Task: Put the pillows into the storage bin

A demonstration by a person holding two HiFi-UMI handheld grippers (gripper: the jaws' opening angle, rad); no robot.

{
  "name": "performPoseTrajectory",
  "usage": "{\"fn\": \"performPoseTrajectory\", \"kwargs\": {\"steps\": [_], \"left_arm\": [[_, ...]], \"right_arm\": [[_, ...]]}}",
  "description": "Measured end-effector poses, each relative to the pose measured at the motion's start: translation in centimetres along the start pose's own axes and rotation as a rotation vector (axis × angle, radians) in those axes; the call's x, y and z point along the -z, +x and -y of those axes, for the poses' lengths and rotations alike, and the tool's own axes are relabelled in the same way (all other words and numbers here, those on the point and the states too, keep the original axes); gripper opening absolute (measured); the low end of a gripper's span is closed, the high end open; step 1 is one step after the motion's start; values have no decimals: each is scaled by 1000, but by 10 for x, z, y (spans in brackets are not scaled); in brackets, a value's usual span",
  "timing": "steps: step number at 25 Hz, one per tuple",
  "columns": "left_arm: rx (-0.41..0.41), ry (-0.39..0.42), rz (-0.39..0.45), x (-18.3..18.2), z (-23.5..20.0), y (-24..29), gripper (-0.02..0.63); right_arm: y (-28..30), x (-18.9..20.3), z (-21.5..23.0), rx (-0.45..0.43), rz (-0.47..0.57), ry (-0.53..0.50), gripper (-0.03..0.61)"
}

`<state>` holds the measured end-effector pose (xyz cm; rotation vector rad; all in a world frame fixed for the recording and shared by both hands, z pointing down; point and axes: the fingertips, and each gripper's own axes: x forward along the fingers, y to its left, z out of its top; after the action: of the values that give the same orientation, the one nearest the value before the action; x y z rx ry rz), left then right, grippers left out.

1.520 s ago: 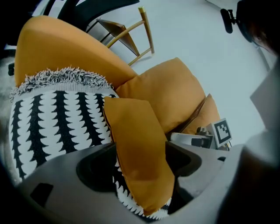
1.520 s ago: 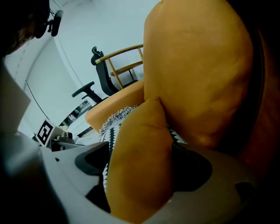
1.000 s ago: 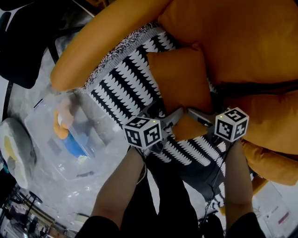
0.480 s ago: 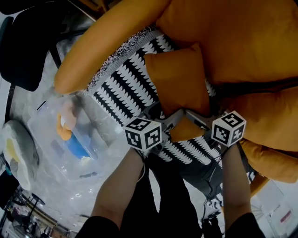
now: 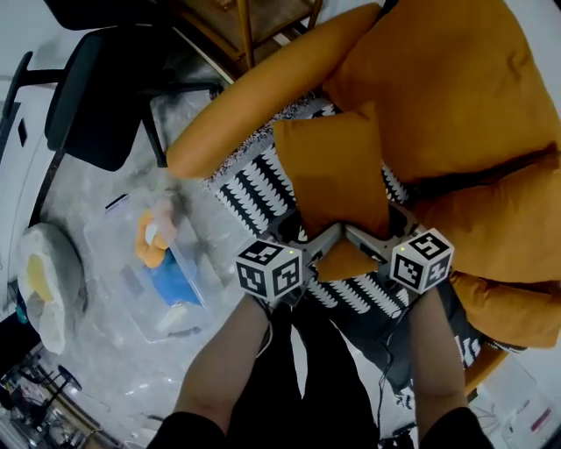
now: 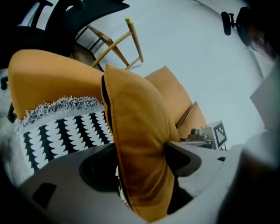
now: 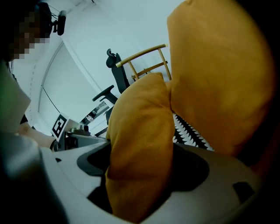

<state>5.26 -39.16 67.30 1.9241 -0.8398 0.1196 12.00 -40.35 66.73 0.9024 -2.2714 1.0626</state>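
Since the earlier frame both grippers and the pillow sit higher against the chair back. The storage bin now shows nearer the centre-left, and more of the room shows along the top. Both sets of jaws have just been closing, with the pillow between them.

We see an orange armchair (image 5: 456,105) filling the upper right of the head view, its padded arm running diagonally toward the centre left. A black-and-white patterned throw (image 5: 259,188) with a fringed edge lies over the seat.

A black office chair (image 5: 96,105) stands in the upper left and a wooden chair (image 5: 254,26) at the top edge. The clear storage bin (image 5: 110,250) sits on the floor at the centre left, well apart from the pillow, with orange and blue items inside. A grey-and-yellow cushion (image 5: 39,285) lies at the left edge.

The small orange pillow (image 5: 337,180) stands upright in the frame centre, in front of the armchair back and above the throw. It is not in the bin.

The left gripper (image 6: 139,153) is clamped on the pillow's lower edge, pads pressing the fabric from both sides. The right gripper (image 7: 141,159) is clamped on the same pillow just beside it, fabric bulging between the jaws.
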Motion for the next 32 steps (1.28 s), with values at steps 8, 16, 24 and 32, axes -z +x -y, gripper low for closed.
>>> {"fn": "performPoseTrajectory", "kwargs": {"steps": [8, 16, 24, 32], "left_arm": [[-28, 34, 61, -41, 32, -75, 333], [-56, 88, 101, -80, 65, -148, 331], [-91, 129, 177, -112, 94, -218, 328], [-158, 187, 255, -137, 119, -284, 326]], "right_arm": [[-20, -43, -77, -30, 27, -57, 416], [-41, -83, -152, -62, 74, -91, 415], [-59, -118, -223, -105, 116, -159, 414], [-73, -146, -290, -188, 163, -223, 413]]}}
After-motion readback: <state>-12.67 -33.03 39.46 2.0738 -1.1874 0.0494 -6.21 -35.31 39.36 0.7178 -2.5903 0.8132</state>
